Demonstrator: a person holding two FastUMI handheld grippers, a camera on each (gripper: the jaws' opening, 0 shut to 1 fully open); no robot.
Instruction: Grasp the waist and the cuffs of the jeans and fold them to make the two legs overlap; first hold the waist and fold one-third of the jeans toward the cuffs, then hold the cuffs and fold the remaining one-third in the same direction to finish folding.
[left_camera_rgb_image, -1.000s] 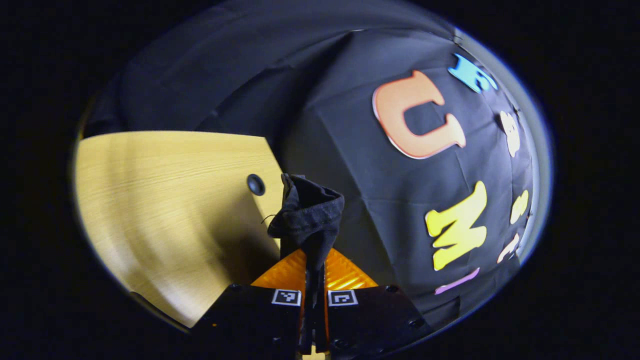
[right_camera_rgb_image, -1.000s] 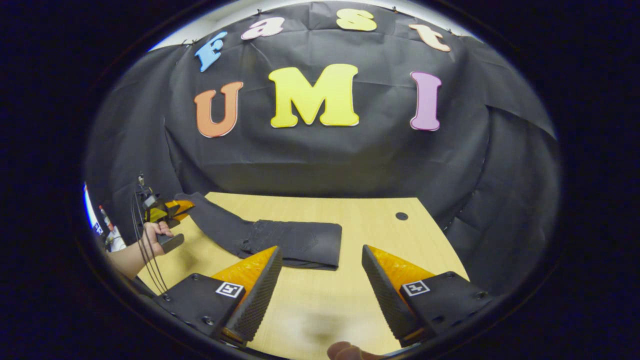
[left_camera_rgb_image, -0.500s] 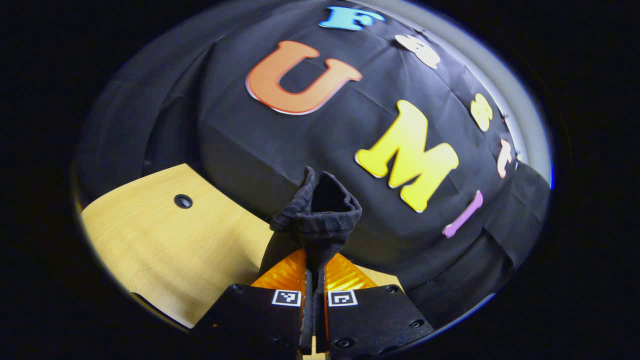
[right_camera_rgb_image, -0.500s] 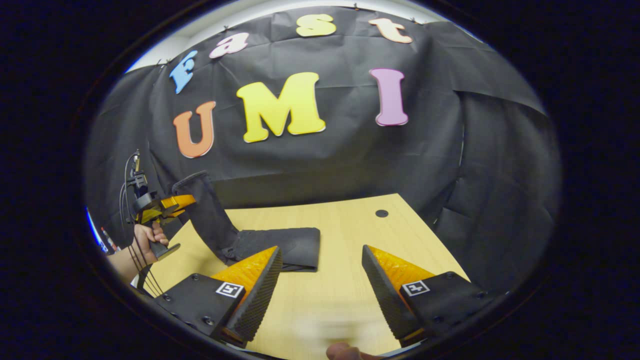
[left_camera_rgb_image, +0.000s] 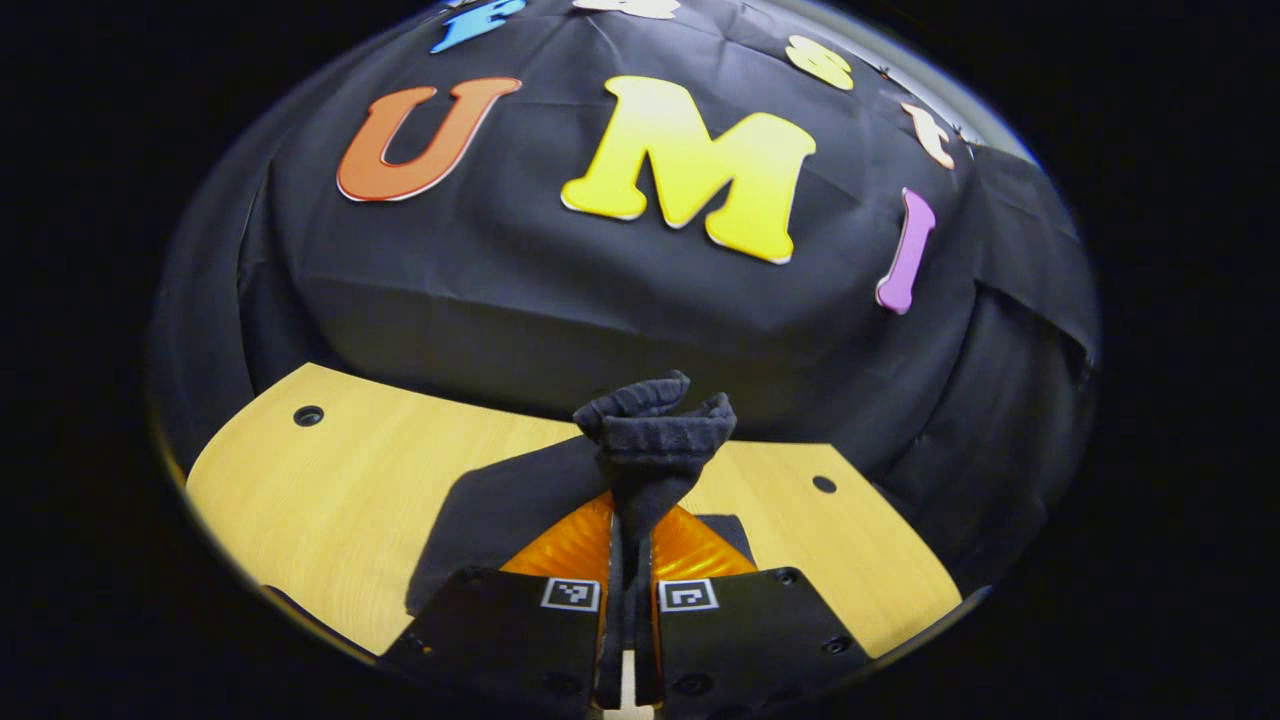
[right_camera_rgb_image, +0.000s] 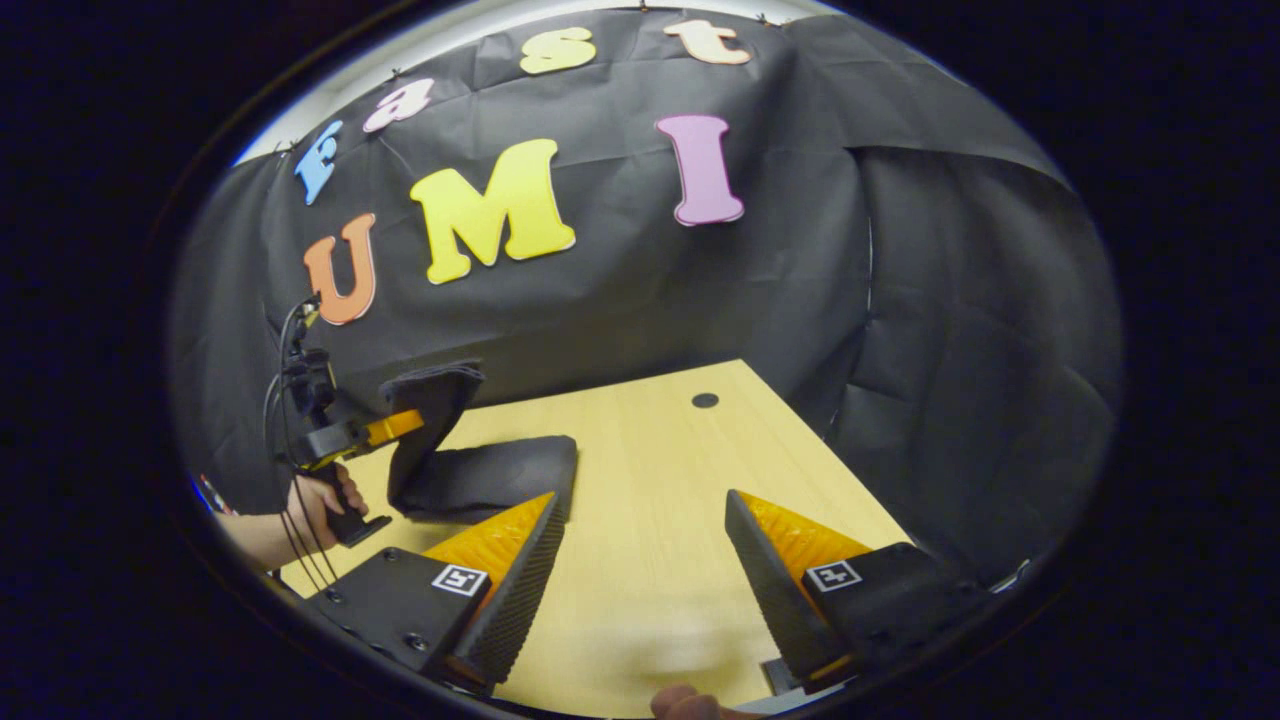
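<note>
Your left gripper (left_camera_rgb_image: 630, 545) has both fingers pressed together on the cuffs (left_camera_rgb_image: 655, 425) of the dark jeans (left_camera_rgb_image: 500, 505). In the left gripper view the bunched cuff end sticks up just past the fingertips, and the rest of the leg fabric falls away below and to the left onto the wooden table (left_camera_rgb_image: 330, 480).

In the right gripper view you can see that same left gripper (right_camera_rgb_image: 400, 425) farther off at the left, held in your hand (right_camera_rgb_image: 325, 495) above the near-left part of the table (right_camera_rgb_image: 660, 500). The cuffs (right_camera_rgb_image: 435, 380) are lifted above the tabletop there, and the leg hangs down from them in a steep drape to the folded body of the jeans (right_camera_rgb_image: 490, 475), which lies flat on the table just beside and below the gripper.

Your right gripper (right_camera_rgb_image: 640, 545) is held with its fingers wide apart and nothing between them. It sits low over the near side of the table, with bare wood in the gap between the fingers. The folded jeans lie just beyond its left finger (right_camera_rgb_image: 515, 570), apart from it. A round hole (right_camera_rgb_image: 705, 400) in the tabletop sits farther back.
</note>
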